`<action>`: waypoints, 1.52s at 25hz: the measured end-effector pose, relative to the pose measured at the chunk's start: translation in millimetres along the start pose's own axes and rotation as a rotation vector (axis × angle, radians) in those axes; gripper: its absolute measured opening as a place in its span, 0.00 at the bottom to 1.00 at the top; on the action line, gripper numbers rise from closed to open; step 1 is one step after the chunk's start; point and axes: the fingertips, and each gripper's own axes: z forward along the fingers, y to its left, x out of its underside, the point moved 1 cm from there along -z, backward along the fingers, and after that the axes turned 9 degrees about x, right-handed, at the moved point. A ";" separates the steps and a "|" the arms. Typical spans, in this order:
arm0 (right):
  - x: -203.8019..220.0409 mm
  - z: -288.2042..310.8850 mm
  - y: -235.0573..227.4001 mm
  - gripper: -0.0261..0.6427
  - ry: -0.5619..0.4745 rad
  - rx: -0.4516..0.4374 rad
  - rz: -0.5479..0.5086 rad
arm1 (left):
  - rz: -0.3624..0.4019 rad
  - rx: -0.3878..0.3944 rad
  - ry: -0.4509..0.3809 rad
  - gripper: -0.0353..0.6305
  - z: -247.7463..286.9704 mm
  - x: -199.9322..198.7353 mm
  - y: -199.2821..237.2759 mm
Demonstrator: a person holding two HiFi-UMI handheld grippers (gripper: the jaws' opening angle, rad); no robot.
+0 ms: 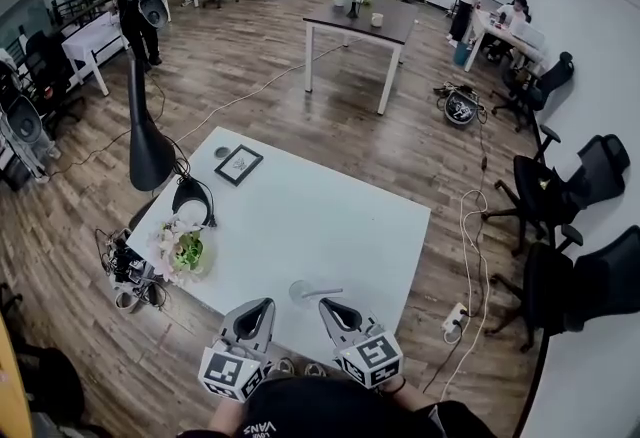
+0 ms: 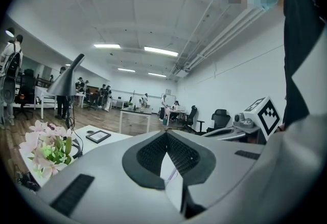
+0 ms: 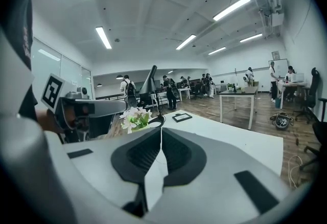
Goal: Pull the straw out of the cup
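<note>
A clear cup (image 1: 301,291) stands near the front edge of the white table (image 1: 330,216) in the head view, with a pale straw (image 1: 326,292) sticking out of it toward the right. My left gripper (image 1: 262,307) hovers just in front and to the left of the cup, and my right gripper (image 1: 327,307) just in front and to the right of it. Neither touches the cup or the straw. Both pairs of jaws meet at the tips with nothing between them. In the left gripper view (image 2: 166,133) and the right gripper view (image 3: 161,130) the jaws hide the cup.
A black desk lamp (image 1: 148,151), a pot of pale flowers (image 1: 183,251) and a small framed picture (image 1: 238,164) stand on the table's left side. Black office chairs (image 1: 585,176) and floor cables (image 1: 470,226) lie to the right. Another table (image 1: 355,26) and several people are farther back.
</note>
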 end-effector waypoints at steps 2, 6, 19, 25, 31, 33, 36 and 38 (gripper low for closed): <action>0.7 2.6 2.0 0.07 0.008 -0.003 0.009 | -0.005 0.003 0.002 0.07 -0.7 0.5 3.0; 4.5 7.5 7.2 0.07 0.030 -0.022 0.008 | -0.011 0.009 0.001 0.07 -1.1 -0.9 6.5; 21.7 20.2 5.7 0.19 0.103 -0.010 0.039 | -0.014 0.008 -0.006 0.07 -5.2 -0.3 14.2; 27.1 26.0 1.6 0.23 0.120 -0.004 0.063 | -0.012 0.017 -0.005 0.07 -3.9 -0.7 14.5; 30.5 33.2 -1.7 0.24 0.137 0.006 0.056 | -0.015 0.011 -0.008 0.07 -5.6 -2.6 17.2; 32.0 35.9 -1.4 0.24 0.142 0.009 0.054 | -0.014 0.010 -0.008 0.07 -6.8 -3.2 19.0; 34.5 40.1 -2.4 0.24 0.147 0.012 0.050 | -0.013 0.008 -0.010 0.07 -7.6 -3.7 20.8; 37.8 43.1 -3.8 0.25 0.155 0.013 0.043 | -0.013 0.006 -0.010 0.07 -8.2 -3.5 21.2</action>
